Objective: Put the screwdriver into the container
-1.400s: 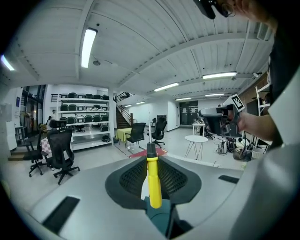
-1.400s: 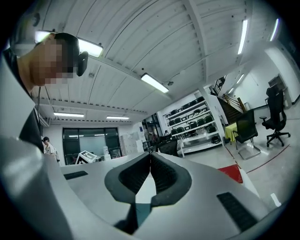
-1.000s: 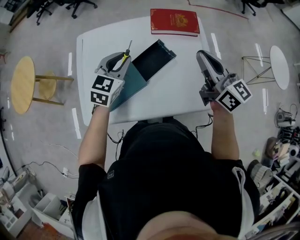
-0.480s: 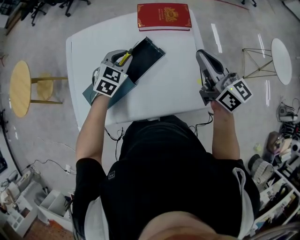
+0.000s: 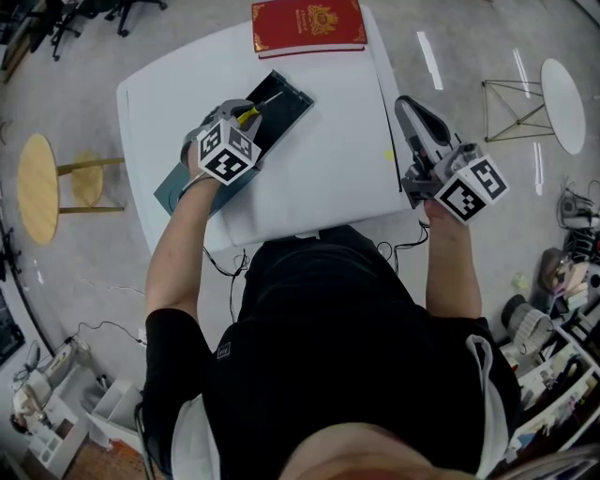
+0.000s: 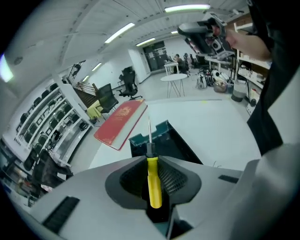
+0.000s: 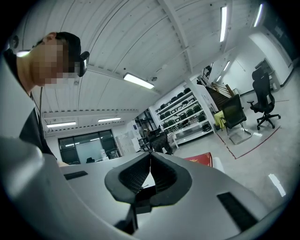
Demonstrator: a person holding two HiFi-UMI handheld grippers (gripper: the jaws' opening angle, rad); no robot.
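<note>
The left gripper (image 5: pixel 246 113) is over the back left part of the white table (image 5: pixel 328 159), and its jaws are clamped on the yellow handle of the screwdriver (image 6: pixel 153 180). In the left gripper view the handle stands upright between the two dark pads, with the black collar and the thin metal shaft sticking out past the jaw tips. The shaft points at the container (image 6: pixel 174 143), a dark teal open box that lies at a slant on the table's back left part. From the head view the screwdriver's tip (image 5: pixel 267 99) is over the box's open inside. It is not clear whether the tip touches the box.

A flat teal flap (image 5: pixel 173 192) reaches from the box's near end towards the table's left front edge, partly under the person's left hand. A red book (image 5: pixel 307 25) lies at the table's back edge, just behind the box and apart from it.

The right gripper (image 5: pixel 411 106) is at the table's right edge, well apart from the box. Its jaws are pressed together at the tips with nothing between them, as the right gripper view (image 7: pixel 150 158) shows.
</note>
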